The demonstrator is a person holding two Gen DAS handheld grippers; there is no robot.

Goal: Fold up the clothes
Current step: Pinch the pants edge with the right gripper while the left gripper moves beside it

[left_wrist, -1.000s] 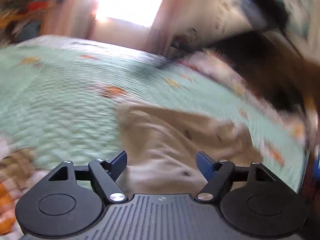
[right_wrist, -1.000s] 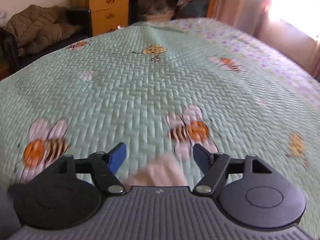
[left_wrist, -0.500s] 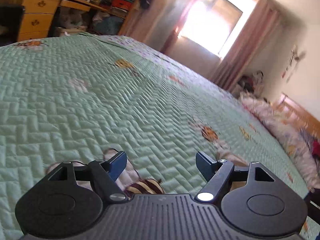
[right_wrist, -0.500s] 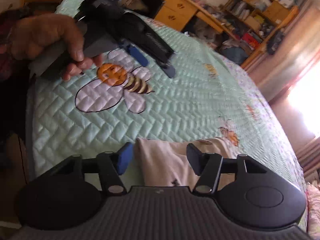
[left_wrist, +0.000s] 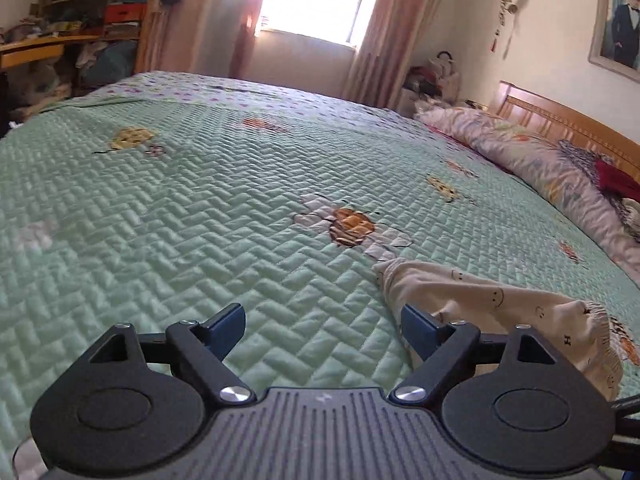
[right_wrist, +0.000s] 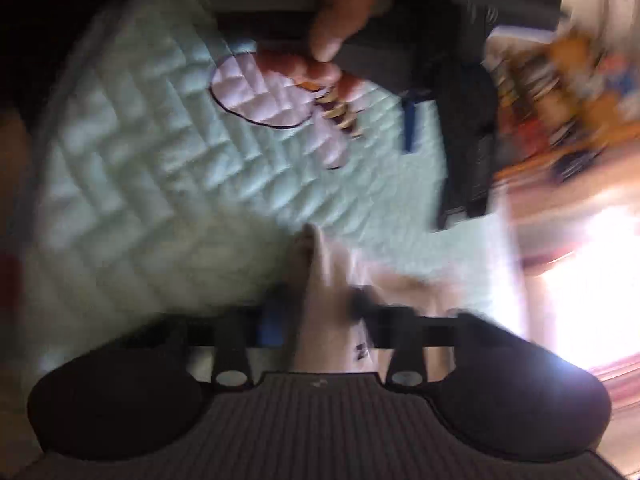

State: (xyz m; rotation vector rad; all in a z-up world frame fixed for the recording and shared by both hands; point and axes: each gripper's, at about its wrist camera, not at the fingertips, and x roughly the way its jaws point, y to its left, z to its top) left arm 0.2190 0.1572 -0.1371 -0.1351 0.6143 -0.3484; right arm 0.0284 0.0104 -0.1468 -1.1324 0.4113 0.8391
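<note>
A beige garment (left_wrist: 500, 304) with small smiley prints lies bunched on the green quilted bedspread (left_wrist: 200, 208), just right of my left gripper (left_wrist: 322, 314). That gripper is open and holds nothing; its right finger sits against the garment's near edge. The right wrist view is badly blurred. In it my right gripper (right_wrist: 318, 300) has its fingers drawn in on a raised fold of the beige garment (right_wrist: 320, 272). A person's hand (right_wrist: 332, 20) holds the left gripper (right_wrist: 432, 168) at the top of that view.
A rolled floral duvet (left_wrist: 532, 160) and a wooden headboard (left_wrist: 560, 124) run along the bed's right side. A desk and shelves (left_wrist: 80, 12) stand at the far left, and a bright curtained window (left_wrist: 308, 4) is behind the bed.
My right gripper has narrowed from open onto the beige garment while swinging fast. The left gripper has turned to the right, and the garment now shows beside its right finger.
</note>
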